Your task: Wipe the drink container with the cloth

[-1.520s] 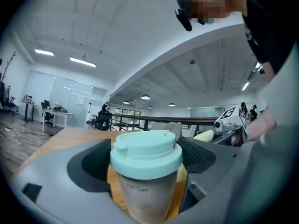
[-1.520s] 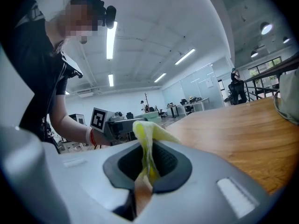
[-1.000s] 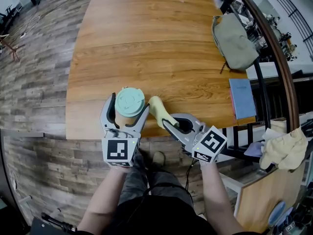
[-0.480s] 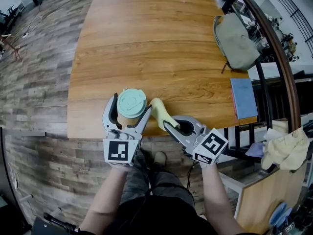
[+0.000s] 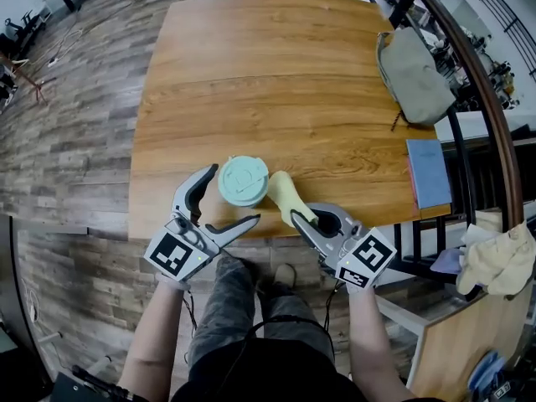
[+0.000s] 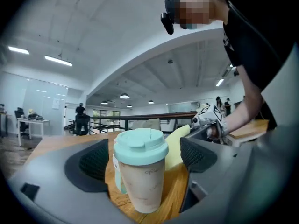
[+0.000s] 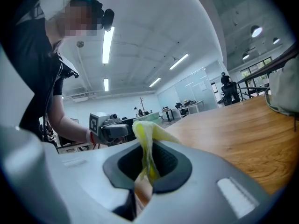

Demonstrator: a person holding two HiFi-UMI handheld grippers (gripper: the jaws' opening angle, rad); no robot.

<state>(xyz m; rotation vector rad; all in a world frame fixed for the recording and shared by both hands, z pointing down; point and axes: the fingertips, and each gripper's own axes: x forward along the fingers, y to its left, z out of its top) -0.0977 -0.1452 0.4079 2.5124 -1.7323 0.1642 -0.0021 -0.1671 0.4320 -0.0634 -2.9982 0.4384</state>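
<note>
Near the six o'clock edge of the broad wooden table point(image 5: 276, 74) stands the tan drink cup with a mint-green plastic lid point(image 5: 244, 181), upright on the boards. The left gripper point(image 5: 233, 195) lies at the cup's seven o'clock with its jaws spread wide. In the left gripper view the cup point(image 6: 140, 171) rises in the gap between the two dark pads point(image 6: 96, 161), with a gap showing on either side of it, so neither pad presses on it.

At the cup's three to four o'clock the right gripper point(image 5: 295, 218) has its jaws pressed together on the pale yellow cloth point(image 5: 283, 194), pinching it by its lower end. The free end of the cloth stands up just beside the lid; whether it touches the cup cannot be told. The right gripper view shows the cloth point(image 7: 145, 139) gathered into a narrow fold, caught between the closed jaws.

Farther off, toward two o'clock, a grey-green fabric bag point(image 5: 414, 69) rests at the table's edge, and a flat blue book point(image 5: 429, 172) lies at three o'clock.
</note>
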